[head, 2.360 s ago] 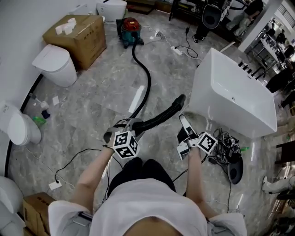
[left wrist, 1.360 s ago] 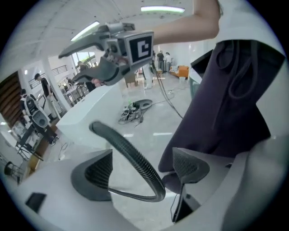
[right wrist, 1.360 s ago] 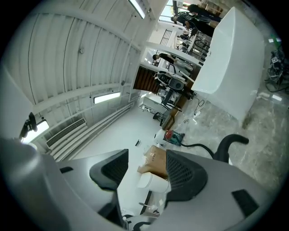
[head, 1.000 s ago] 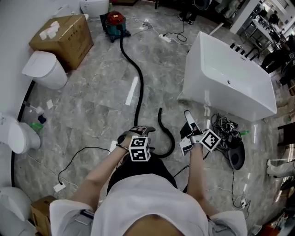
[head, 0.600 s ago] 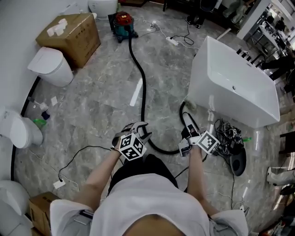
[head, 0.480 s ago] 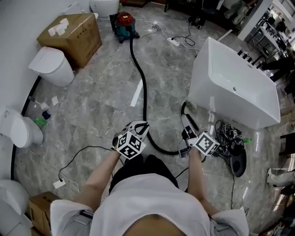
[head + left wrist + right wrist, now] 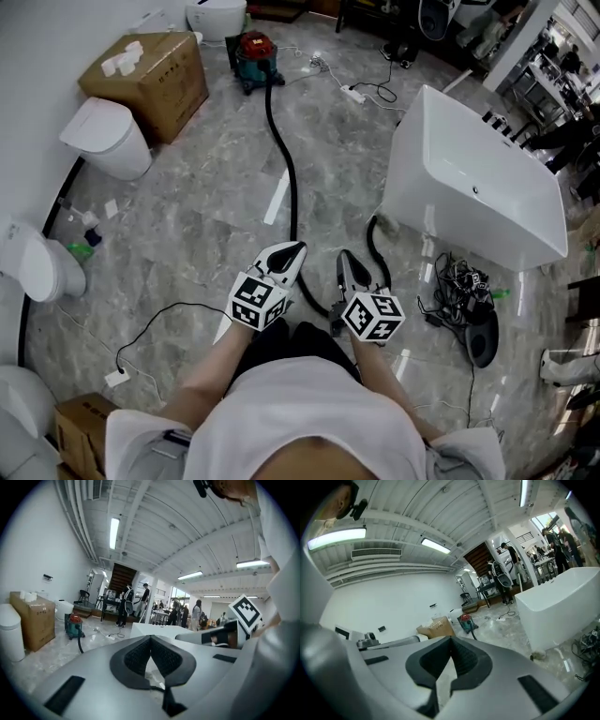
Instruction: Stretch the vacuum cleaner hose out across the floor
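A grey marbled floor (image 7: 206, 197) fills the room, with a white bathtub (image 7: 469, 178) standing on the right and showing in both gripper views (image 7: 154, 629) (image 7: 558, 606). On the far left a cardboard box (image 7: 150, 70) sits against the wall, with one white toilet (image 7: 105, 136) just on its near side and another (image 7: 33, 262) nearer on the left edge. The black vacuum cleaner hose (image 7: 286, 159) lies on the floor. It runs from the red-topped vacuum cleaner (image 7: 253, 56) at the far end in a gentle curve toward the person. It then passes beneath the two grippers and hooks to the right, and its free end turns back up close to the tub's near corner. The far stretch is drawn out, while the near end is bent in a U. The left gripper (image 7: 298, 247) and the right gripper (image 7: 342, 255) are held side by side above that bend, clear of the floor and pointing away from the person. Each gripper's own view (image 7: 150, 639) (image 7: 451, 641) shows jaws that have just closed, their tips meeting with nothing between them, so neither grips the hose. A tangle of dark cables (image 7: 459, 291) lies near the tub on the right. A thin cord with a white plug (image 7: 117, 377) trails on the near left.
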`<state>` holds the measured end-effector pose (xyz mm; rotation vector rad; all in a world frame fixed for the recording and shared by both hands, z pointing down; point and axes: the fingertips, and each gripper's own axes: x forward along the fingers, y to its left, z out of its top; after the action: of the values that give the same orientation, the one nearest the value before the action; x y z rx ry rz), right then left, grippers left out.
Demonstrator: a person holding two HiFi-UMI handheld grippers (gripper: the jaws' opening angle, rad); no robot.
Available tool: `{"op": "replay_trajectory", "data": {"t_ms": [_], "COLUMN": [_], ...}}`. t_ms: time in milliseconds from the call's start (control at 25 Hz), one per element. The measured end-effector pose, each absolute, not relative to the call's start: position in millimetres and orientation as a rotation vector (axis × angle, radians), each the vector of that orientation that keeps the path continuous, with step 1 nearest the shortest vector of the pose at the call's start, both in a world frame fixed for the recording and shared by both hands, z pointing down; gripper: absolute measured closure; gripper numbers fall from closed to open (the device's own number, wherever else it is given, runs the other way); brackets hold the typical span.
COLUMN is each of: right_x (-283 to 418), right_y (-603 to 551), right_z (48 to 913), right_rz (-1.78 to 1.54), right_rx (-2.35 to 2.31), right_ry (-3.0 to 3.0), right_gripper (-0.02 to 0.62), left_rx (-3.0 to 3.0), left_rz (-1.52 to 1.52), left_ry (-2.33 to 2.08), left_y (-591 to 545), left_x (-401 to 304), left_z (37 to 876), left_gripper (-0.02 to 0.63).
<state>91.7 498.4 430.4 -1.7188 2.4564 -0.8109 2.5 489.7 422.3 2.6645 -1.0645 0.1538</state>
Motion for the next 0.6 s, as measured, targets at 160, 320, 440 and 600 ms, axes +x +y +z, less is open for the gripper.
{"op": "replay_trajectory", "data": {"t_ms": [160,320,440,600], "right_x": [63,69,74,71], "right_y": [517,511,511,520], "right_z": [445,439,436,436], "right_rz": [-0.833,-0.811,-0.778,-0.706], "right_rx": [-1.753,-1.748,-1.765,-1.804], "right_ry": [2.491,2.456,2.438,2.485], "right_gripper": [0.58,0.578,0.578,0.578], "left_rx": [2.667,2.645,2.596,2.578], "left_rz": [0.147,0.158,0.117,0.126], "left_ry": [-1.165,-1.188,-1.209,-1.239], "left_y": [501,506,505,508], "left_x": [-2,-6,-11,-15], "left_z": [423,428,429,432], "left_gripper": [0.598,0.598,0.598,0.598]}}
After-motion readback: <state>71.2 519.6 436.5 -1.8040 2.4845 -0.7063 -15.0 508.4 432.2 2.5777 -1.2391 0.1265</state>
